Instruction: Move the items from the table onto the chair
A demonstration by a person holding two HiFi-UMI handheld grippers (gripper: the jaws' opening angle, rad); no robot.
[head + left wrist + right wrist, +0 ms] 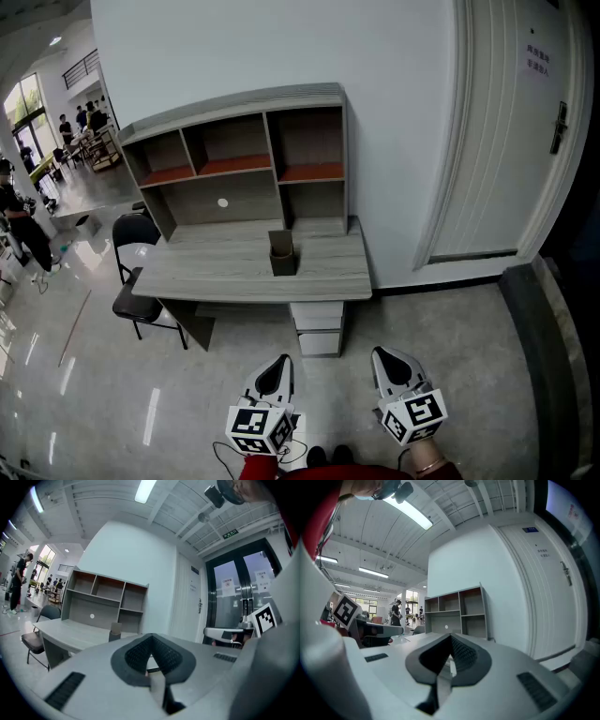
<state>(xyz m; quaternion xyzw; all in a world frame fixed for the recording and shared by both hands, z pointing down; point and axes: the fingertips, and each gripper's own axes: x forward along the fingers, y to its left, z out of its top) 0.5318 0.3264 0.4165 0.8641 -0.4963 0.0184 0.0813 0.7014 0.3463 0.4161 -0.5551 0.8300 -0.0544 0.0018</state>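
A small brown open-topped container (282,253) stands upright on the grey desk (234,272), near its right half; in the left gripper view the container (115,631) shows far ahead. A black chair (137,281) stands at the desk's left end. Both grippers hang low over the floor, well short of the desk. My left gripper (280,364) is shut with nothing between its jaws, and my right gripper (385,358) beside it is shut and empty too. In their own views the left gripper (151,652) and the right gripper (450,654) show their ribbed pads pressed together.
A hutch with open shelves (239,150) sits on the back of the desk, a drawer unit (318,328) under its right side. A white door (506,131) is at the right. People stand far off in the hall (19,220) at left. Glossy floor lies between me and the desk.
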